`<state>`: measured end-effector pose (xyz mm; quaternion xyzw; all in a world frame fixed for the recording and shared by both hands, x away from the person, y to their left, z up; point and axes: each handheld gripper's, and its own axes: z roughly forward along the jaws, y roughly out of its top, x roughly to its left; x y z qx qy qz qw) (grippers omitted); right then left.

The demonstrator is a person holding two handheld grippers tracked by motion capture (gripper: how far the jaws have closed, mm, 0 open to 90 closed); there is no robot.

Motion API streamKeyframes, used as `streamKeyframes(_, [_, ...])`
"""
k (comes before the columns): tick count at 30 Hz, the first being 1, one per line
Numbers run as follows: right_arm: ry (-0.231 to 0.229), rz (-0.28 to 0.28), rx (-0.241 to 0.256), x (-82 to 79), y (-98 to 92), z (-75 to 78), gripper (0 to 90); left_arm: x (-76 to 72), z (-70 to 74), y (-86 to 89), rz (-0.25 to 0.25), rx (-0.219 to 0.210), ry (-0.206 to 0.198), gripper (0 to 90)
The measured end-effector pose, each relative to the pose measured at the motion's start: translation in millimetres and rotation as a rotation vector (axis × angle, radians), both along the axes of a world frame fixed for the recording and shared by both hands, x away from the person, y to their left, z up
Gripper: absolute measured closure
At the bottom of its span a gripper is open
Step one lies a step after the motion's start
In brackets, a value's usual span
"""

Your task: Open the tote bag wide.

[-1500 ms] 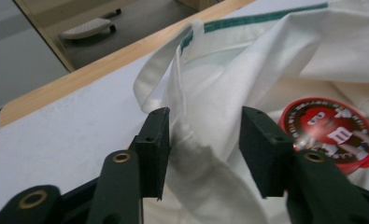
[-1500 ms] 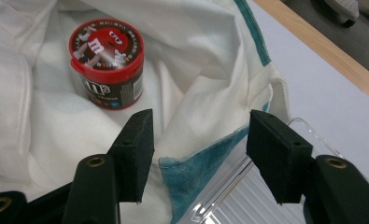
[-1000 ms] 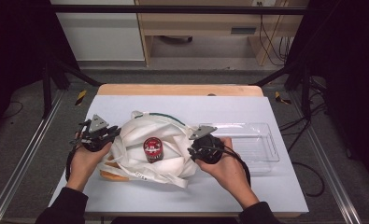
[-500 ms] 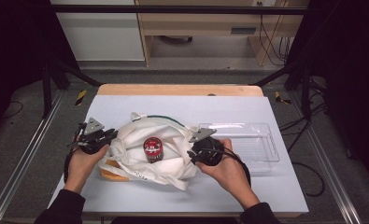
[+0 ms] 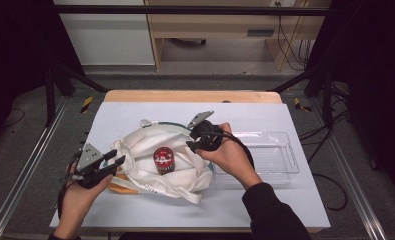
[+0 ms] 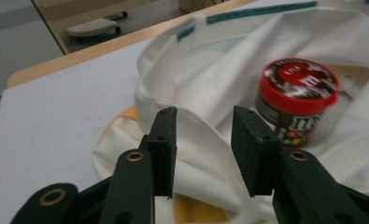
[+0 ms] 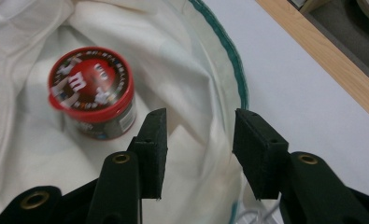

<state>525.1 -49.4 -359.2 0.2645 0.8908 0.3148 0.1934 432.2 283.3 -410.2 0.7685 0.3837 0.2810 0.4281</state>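
On desk centre: limp white cloth tote bag [image 5: 150,150], easily bunched | upright red-lidded candy jar [image 5: 163,160] inside, rigid, light, grippable round lid | left claw [image 5: 116,161], right claw [image 5: 191,145] spread, empty

Lighting the white table [image 5: 135,115] evenly from above, leaving the floor and both sides of the high view sinking into near black. Throwing only soft, short shadows under the cloth bag [image 5: 150,145]. Blurring the red-lidded jar [image 6: 298,100] in the left gripper view, smearing its label; softening it again in the right gripper view [image 7: 92,91]. Keeping the black jaws fairly crisp up close. Catching faint glare on the clear tray [image 5: 280,150].
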Motion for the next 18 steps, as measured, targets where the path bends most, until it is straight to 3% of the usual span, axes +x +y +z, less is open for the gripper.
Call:
streamKeyframes(3, [0.025,-0.017,-0.007,16.3,10.6,-6.6,50.8,-5.8,-10.1,-5.5,-0.024,0.039,0.035,57.2])
streamKeyframes(5, [0.043,-0.038,0.002,24.6,14.6,-11.6,50.9,-6.7,-16.8,-6.8,-0.028,0.030,0.047,57.1])
streamKeyframes(7, [0.060,-0.035,-0.022,30.3,18.6,-16.5,51.0,-5.0,-22.4,-7.3,-0.037,0.054,0.075,57.0])
streamKeyframes(9, [0.066,-0.043,-0.041,35.3,21.5,-20.8,53.8,-2.3,-26.5,-7.0,-0.052,0.039,0.101,59.2])
streamKeyframes(12, [0.081,-0.041,-0.062,40.8,24.6,-26.9,65.9,0.5,-29.3,-9.9,-0.077,0.043,0.118,66.9])
streamKeyframes(15, [0.074,-0.047,-0.084,43.8,26.1,-29.7,84.6,1.7,-30.4,-12.9,-0.089,0.054,0.128,77.4])
streamKeyframes(18, [0.044,-0.080,-0.088,48.6,24.5,-30.3,88.3,0.8,-30.8,-14.4,-0.091,0.069,0.133,82.7])
